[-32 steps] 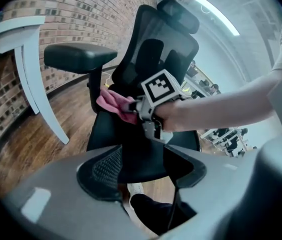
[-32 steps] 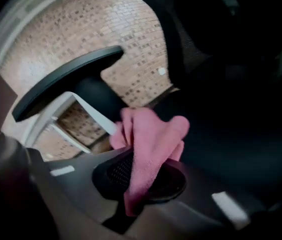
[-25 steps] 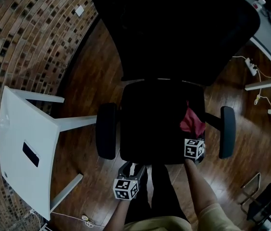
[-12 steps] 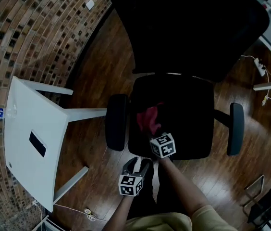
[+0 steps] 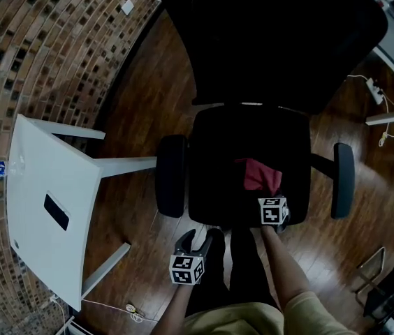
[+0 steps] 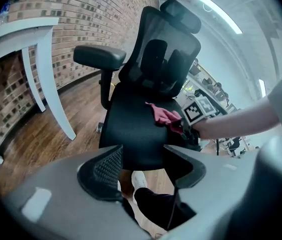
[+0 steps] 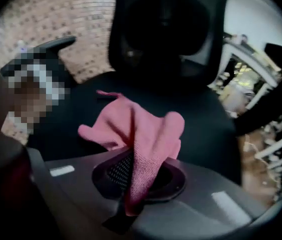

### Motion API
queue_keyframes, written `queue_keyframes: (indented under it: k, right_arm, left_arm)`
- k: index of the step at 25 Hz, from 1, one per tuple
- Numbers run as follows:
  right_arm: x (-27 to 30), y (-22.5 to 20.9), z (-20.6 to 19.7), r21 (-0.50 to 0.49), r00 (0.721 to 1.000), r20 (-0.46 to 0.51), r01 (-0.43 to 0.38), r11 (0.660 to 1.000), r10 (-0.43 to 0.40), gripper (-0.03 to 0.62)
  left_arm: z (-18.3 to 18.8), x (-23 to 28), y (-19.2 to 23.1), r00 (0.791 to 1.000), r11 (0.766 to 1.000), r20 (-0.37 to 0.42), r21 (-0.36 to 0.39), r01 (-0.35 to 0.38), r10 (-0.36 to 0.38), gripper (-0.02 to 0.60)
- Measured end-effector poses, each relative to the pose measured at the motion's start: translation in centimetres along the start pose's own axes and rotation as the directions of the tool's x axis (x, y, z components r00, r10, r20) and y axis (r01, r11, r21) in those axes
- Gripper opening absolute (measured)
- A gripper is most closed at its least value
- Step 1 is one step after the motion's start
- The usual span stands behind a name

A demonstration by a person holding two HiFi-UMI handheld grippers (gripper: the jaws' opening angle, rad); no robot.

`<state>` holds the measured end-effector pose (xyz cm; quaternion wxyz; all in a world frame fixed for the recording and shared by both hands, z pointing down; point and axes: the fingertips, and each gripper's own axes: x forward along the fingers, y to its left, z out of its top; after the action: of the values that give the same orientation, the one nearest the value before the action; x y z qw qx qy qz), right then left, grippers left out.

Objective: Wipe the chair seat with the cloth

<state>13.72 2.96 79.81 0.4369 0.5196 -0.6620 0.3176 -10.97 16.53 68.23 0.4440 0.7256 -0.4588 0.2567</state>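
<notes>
At the chair seat's (image 5: 218, 166) front edge, our right claw (image 5: 270, 195) clamps the cloth (image 5: 256, 174), spread ahead toward the seat's back; our left claw (image 5: 198, 239) hangs off-seat, jaws apart, empty.

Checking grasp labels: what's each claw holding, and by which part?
Right claw pinches the cloth by a bunched edge; left claw holds nothing.

Pretty sure the cloth (image 7: 141, 129) is pink with a fuzzy woven nap. The chair seat (image 5: 214, 180) is matt black fabric. The floor (image 5: 130, 110) is glossy dark wood planks, with a rough brick wall (image 5: 36, 40) at 10 o'clock and a smooth white bench (image 5: 36, 187) at 9. The left gripper (image 6: 142, 153) is matt grey plastic, jaws dimpled.
</notes>
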Motion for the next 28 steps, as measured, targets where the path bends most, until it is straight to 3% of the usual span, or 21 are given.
queue_keyframes:
  k: [2,3,6,8,10,11,13,16,18,19,21,22,23,25,27,28]
  right_arm:
    - [-2.5,-8.4,-2.3,0.026,0.984,-0.012,0.176,0.984,-0.176,0.016]
    - [-3.5,-11.2,-2.9,0.029,0.974,-0.014,0.225,0.974,-0.225,0.015]
    - [-4.3,-14.2,-4.0,0.053,0.964,-0.045,0.264,0.963,-0.262,0.015]
    - [-3.9,-12.5,-3.5,0.118,0.978,-0.066,0.204,0.972,-0.197,0.015]
    - [-3.0,-6.5,-1.5,0.119,1.000,-0.020,0.004,0.993,-0.002,0.015]
    - [-2.7,-2.1,0.0,0.051,0.993,0.021,-0.119,0.992,0.118,0.015]
    - [-2.9,7.7,3.0,-0.098,0.929,0.083,-0.354,0.930,0.362,0.015]
    - [-3.7,20.2,6.4,-0.109,0.762,0.134,-0.624,0.774,0.634,0.016]
    - [-3.4,25.8,7.4,-0.033,0.675,0.150,-0.727,0.686,0.723,0.017]
    - [-3.0,27.7,7.4,0.018,0.647,0.144,-0.759,0.651,0.749,0.017]
    - [-2.2,28.8,6.9,0.085,0.629,0.124,-0.778,0.623,0.768,0.015]
    - [-1.9,28.2,6.5,0.093,0.640,0.123,-0.769,0.633,0.759,0.015]
    - [-1.5,26.5,6.1,0.086,0.674,0.121,-0.739,0.668,0.729,0.015]
    - [-0.5,20.3,4.5,0.074,0.806,0.095,-0.590,0.804,0.584,0.015]
    - [0.0,10.7,1.4,0.133,0.939,0.046,-0.344,0.929,0.341,0.015]
    - [-0.4,5.2,-0.6,0.171,0.980,0.009,-0.199,0.965,0.200,0.015]
  left_arm:
    - [0.4,0.4,-0.9,1.000,1.000,0.008,0.007,0.027,-0.028,0.238]
    - [0.5,0.6,-1.4,0.999,0.999,0.009,0.016,0.042,-0.042,0.238]
    - [0.4,1.1,-2.4,0.998,0.997,0.001,0.031,0.065,-0.065,0.238]
    - [0.2,1.2,-2.5,0.998,0.997,-0.006,0.047,0.063,-0.063,0.238]
    - [0.2,1.0,-2.4,0.998,0.996,-0.016,0.075,0.057,-0.056,0.238]
    - [0.2,0.8,-2.2,0.998,0.995,-0.020,0.079,0.054,-0.053,0.238]
    - [0.1,0.2,-1.7,0.999,0.996,-0.024,0.070,0.045,-0.044,0.238]
    - [0.4,-0.9,-1.0,1.000,0.992,-0.024,0.122,0.019,-0.017,0.238]
    - [0.4,-1.7,-0.4,1.000,0.984,-0.029,0.175,0.010,-0.005,0.238]
    - [0.4,-2.1,-0.1,1.000,0.982,-0.031,0.189,0.006,0.000,0.238]
    - [0.4,-2.6,0.5,1.000,0.982,-0.029,0.187,-0.006,0.011,0.238]
    - [0.4,-2.8,0.7,1.000,0.984,-0.026,0.178,-0.011,0.015,0.238]
    - [0.5,-2.8,0.7,1.000,0.986,-0.022,0.168,-0.013,0.016,0.238]
    - [0.7,-2.6,0.4,1.000,0.988,-0.016,0.155,-0.004,0.006,0.238]
    - [0.7,-2.1,-0.2,1.000,0.988,-0.019,0.154,0.018,-0.016,0.236]
    - [0.7,-1.9,-0.6,0.999,0.988,-0.021,0.153,0.031,-0.028,0.236]
